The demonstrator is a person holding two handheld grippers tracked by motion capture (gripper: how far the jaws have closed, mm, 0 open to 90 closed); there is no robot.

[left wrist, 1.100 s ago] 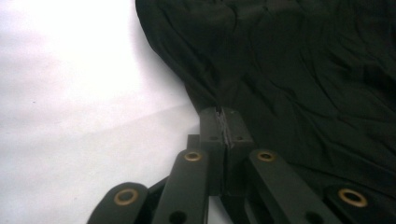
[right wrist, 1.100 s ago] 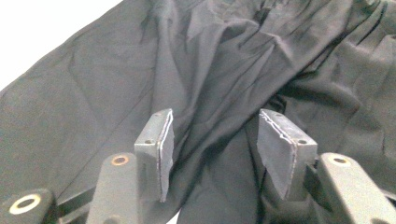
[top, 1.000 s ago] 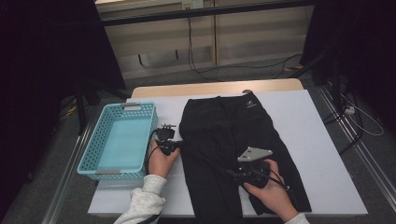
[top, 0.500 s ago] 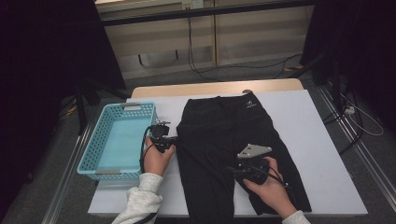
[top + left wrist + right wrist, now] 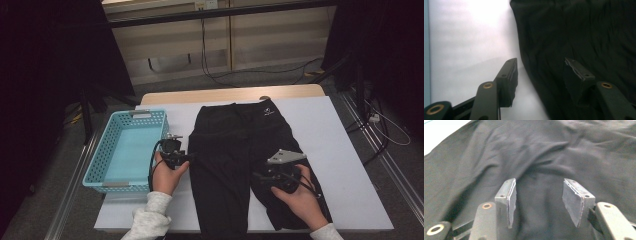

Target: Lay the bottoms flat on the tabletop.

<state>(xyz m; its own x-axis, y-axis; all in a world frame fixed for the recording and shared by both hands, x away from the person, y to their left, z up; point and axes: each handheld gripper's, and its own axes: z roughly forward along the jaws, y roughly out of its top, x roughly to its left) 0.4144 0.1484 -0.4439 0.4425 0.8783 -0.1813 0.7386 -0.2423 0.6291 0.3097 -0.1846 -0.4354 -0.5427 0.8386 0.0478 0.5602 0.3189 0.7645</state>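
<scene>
With both grippers' jaws apart and empty, your left gripper having just opened, pinch the soft, limp black leggings at the hem edge.

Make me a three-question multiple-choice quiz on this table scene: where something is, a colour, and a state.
1. Where is the basket? A left of the trousers; B on the trousers; C right of them.
2. What colour are the trousers? A white; B black; C turquoise.
3. How are the jaws of the left tool? A clamped on cloth; B apart, nothing pinched; C holding the basket.

Answers: 1 A, it sits at the table's left edge in the high view. 2 B, the cloth is black throughout. 3 B, its jaws, just opened, straddle the trousers' edge.
</scene>
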